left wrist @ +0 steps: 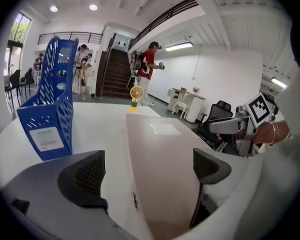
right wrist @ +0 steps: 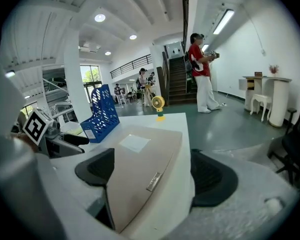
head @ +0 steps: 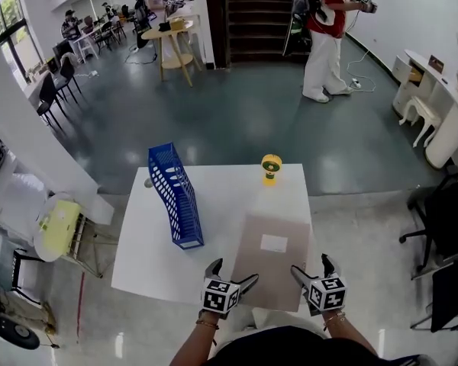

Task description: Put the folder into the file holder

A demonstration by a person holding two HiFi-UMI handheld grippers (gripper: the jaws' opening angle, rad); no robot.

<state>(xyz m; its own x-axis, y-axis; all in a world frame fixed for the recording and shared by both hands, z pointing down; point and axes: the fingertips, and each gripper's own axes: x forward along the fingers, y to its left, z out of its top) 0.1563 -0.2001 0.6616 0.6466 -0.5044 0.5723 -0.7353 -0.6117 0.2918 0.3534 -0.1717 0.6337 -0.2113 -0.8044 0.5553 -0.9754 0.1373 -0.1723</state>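
Folder [head: 271, 261], tan with a white label, is lying flat on the near right part of the white table [head: 149, 265]. Left gripper [head: 233, 273] is sitting at the folder's 7 o'clock, jaws spread wide and straddling its left edge, gripping nothing. Right gripper [head: 313, 265] is sitting at 5 o'clock, jaws equally wide around the right edge, not clamped. Blue file holder [head: 175, 195] is standing upright at 10 o'clock, apart from the folder. Small yellow fan [head: 271, 168] is standing at 12 o'clock.
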